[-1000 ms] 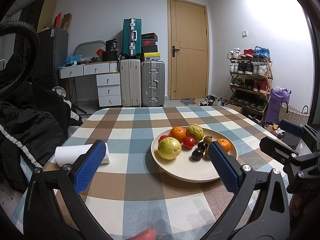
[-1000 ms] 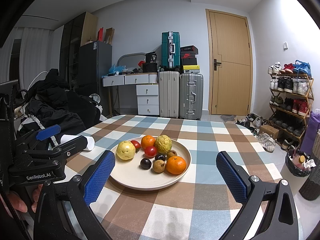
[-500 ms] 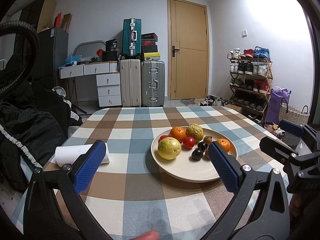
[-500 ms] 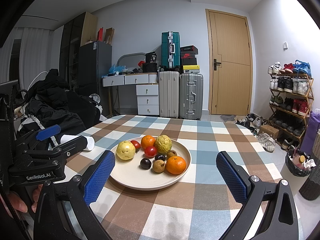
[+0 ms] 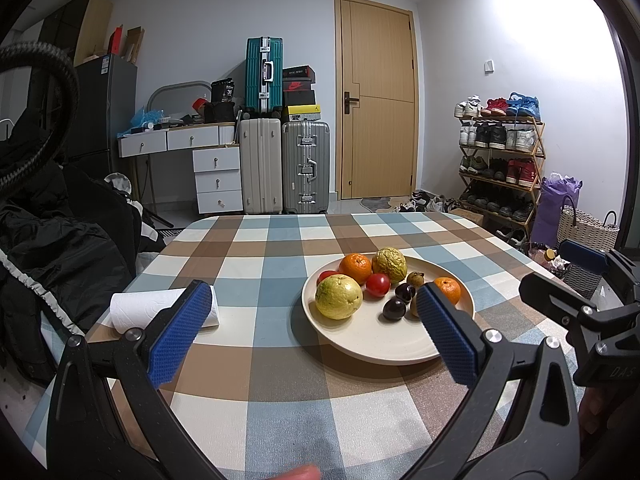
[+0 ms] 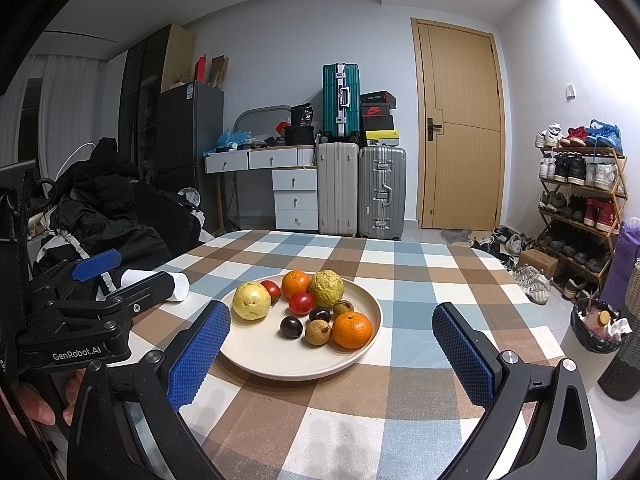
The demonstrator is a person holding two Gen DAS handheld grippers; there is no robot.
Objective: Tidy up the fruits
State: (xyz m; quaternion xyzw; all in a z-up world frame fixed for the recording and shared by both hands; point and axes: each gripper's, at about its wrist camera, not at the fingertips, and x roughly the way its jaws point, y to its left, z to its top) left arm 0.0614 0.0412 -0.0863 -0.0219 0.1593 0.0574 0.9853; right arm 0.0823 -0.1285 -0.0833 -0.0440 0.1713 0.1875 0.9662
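Checked tablecloth [image 6: 420,280] bears cream plate [image 6: 280,364] of fruit; suitcases [image 6: 360,188] behind

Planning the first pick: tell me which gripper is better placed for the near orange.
Right, probably. The near orange sits on the plate's right side, nearer the right gripper; from the left gripper a fingertip partly hides it. Both jaws open, empty.

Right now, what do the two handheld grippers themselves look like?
Both are black plastic frames with silver screws. The left gripper and right gripper have blue, textured finger pads. White GenRobot.AI lettering marks the left one's body.
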